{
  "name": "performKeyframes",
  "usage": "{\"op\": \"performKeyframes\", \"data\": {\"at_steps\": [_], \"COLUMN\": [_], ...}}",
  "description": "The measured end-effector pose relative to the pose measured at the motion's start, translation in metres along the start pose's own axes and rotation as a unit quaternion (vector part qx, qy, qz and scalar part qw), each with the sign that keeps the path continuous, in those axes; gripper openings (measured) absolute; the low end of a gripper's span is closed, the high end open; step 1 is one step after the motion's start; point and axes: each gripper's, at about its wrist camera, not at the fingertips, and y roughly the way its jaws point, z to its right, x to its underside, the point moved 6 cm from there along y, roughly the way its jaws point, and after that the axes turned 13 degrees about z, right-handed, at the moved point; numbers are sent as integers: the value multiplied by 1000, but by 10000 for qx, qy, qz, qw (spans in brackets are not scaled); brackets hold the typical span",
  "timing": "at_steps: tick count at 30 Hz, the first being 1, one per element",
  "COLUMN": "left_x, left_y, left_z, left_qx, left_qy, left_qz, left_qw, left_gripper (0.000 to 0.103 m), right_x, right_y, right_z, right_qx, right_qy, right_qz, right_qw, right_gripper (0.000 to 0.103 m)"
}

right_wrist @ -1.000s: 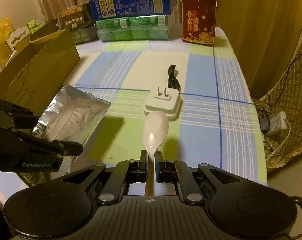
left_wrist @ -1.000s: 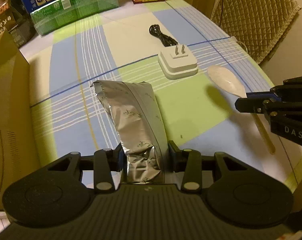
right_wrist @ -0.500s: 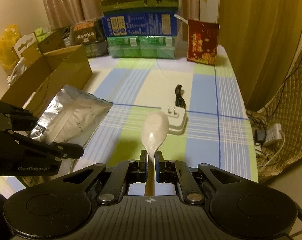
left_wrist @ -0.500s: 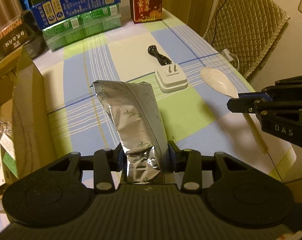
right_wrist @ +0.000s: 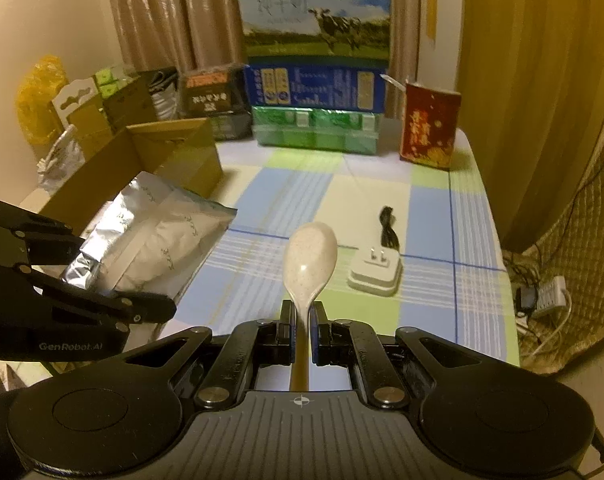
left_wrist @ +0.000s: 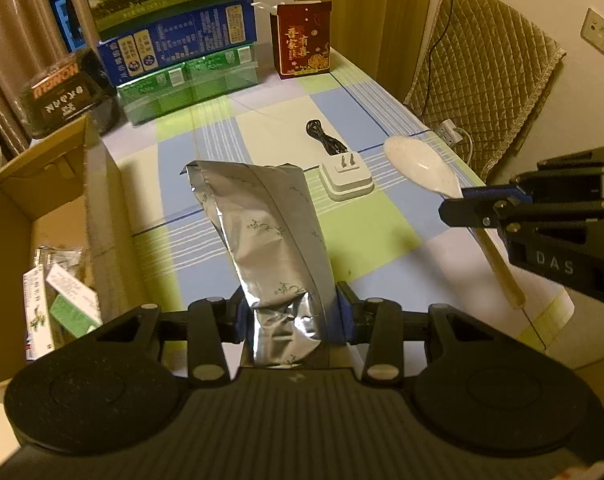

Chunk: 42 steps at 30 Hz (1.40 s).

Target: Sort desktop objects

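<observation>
Left wrist view: the left gripper [left_wrist: 289, 314] has its jaws clamped on the crumpled lower end of a silver foil pouch [left_wrist: 261, 224], which rises toward twelve o'clock above the checked tablecloth [left_wrist: 366, 232]. At nine o'clock an open cardboard box [left_wrist: 41, 208] holds small packets [left_wrist: 57, 300]. A white plug adapter [left_wrist: 346, 178] lies on the cloth at one o'clock, prongs up, with its coiled black cable [left_wrist: 324, 142] just beyond. At three o'clock the right gripper [left_wrist: 460, 210] pinches the handle of a pale spoon [left_wrist: 422, 166], bowl pointing to eleven o'clock, clear of the cloth.

Right wrist view: the right gripper [right_wrist: 302, 332] has its jaws closed tight on the spoon [right_wrist: 310, 258] at its neck, bowl toward twelve o'clock. The adapter [right_wrist: 376, 272] sits at one o'clock. At nine o'clock the left gripper [right_wrist: 141, 308] carries the foil pouch [right_wrist: 153, 248] beside the cardboard box [right_wrist: 157, 156]. Stacked cartons [right_wrist: 316, 84] and a red box [right_wrist: 430, 132] stand at the table's far edge.
</observation>
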Motion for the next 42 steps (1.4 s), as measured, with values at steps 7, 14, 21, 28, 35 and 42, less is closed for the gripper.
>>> {"op": "performKeyframes", "data": {"at_steps": [7,14,21,28,35,42], "left_x": [6,12,18,27,31,32], "left_y": [-28,-52,-72,-92,-108,-124], "left_z": [-17,-36,-57,-80,-105,-137], "left_qx": [-139,-207,-343,-466,-611,-839], "left_qy": [-63,-166,-242,-382,-484,-540], "left_qz": [119,204,260,313,359,385], "left_qw": [9998,9994,9988,9977,9963,9943], "left_gripper": [37,37,37,37,37,37], "right_x": [-7,-11,-14,-14,-23,-35], "right_y": [-4,-5,-2,5,12,20], "right_z": [-25,-51,-74,-100,-125,-153], "right_qx": [-150,-291,-415,-588,-768,-960], "right_qy": [-106,-229,-352,-450,-497,-543], "right_qz": [76,102,124,115,148,205], "right_qw": [9998,9993,9984,9972,9957,9937], "right_gripper": [4,4,4,4,4,4]}}
